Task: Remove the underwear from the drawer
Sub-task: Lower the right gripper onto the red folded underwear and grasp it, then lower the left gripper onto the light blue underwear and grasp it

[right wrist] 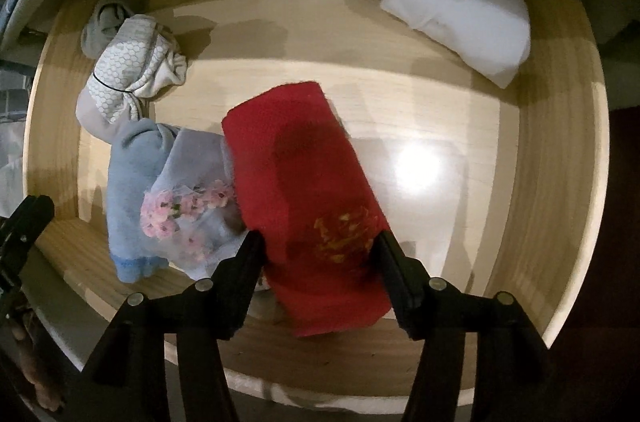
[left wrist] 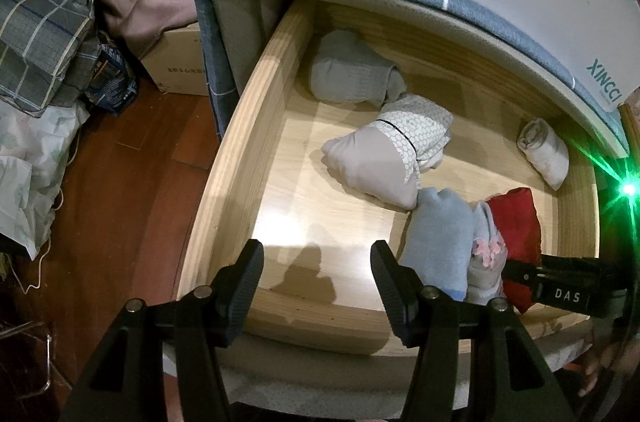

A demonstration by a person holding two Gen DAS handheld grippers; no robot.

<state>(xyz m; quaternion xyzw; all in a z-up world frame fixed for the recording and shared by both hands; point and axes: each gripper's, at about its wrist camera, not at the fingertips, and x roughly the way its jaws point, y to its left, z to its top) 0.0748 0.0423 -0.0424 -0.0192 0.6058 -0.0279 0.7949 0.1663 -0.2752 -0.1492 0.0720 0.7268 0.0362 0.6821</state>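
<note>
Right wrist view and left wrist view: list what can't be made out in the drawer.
- Right wrist view: whether the right gripper presses the red folded cloth; blur hides the contact.
- Left wrist view: most of that cloth, behind the blue and floral pieces.
- Drawer back corner: under the cabinet top.

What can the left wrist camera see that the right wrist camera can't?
Only the left wrist view shows the wooden floor, a cardboard box, the plaid bedding and the grey socks clearly. Only the right wrist view shows the yellow print on the red cloth. Both show the drawer, the white roll, the blue cloth and the floral item.
</note>
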